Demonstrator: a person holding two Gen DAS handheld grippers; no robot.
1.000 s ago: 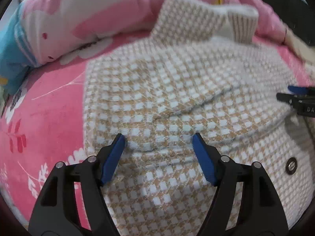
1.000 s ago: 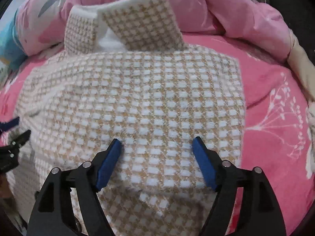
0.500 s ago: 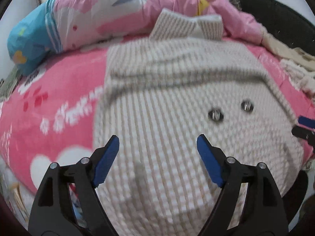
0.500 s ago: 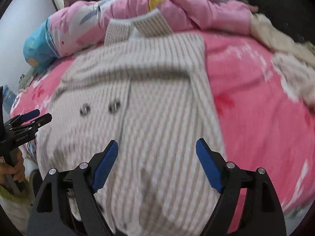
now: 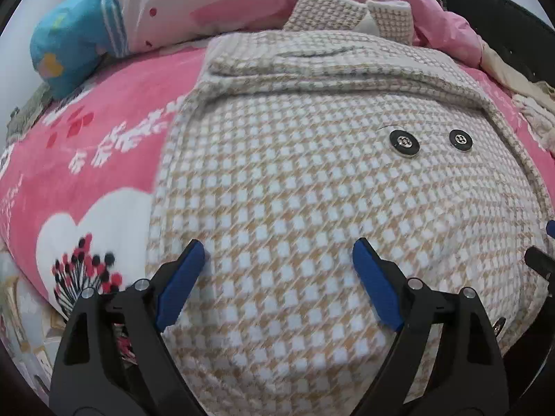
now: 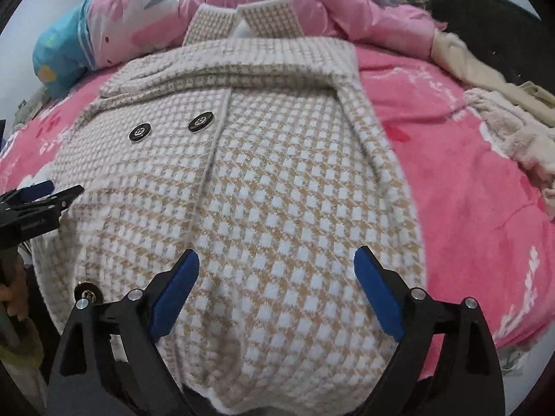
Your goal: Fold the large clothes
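Houndstooth coat (image 5: 312,190) lay flat on pink bed (image 5: 104,159), sleeves folded in — left gripper (image 5: 277,270) & right gripper (image 6: 277,277) fingers just opened wide, empty. Next: grip near hem corners evenly, lift together toward collar (image 6: 242,20)

Bed (image 6: 461,187): bare pink blanket open along both side edges of checked coat (image 6: 263,187). Head edge blocked by heaped pink quilt (image 6: 215,7). Right edge crowded by cream clothing (image 6: 499,118).

Checked coat (image 5: 295,180) on pink blanket (image 5: 86,159)
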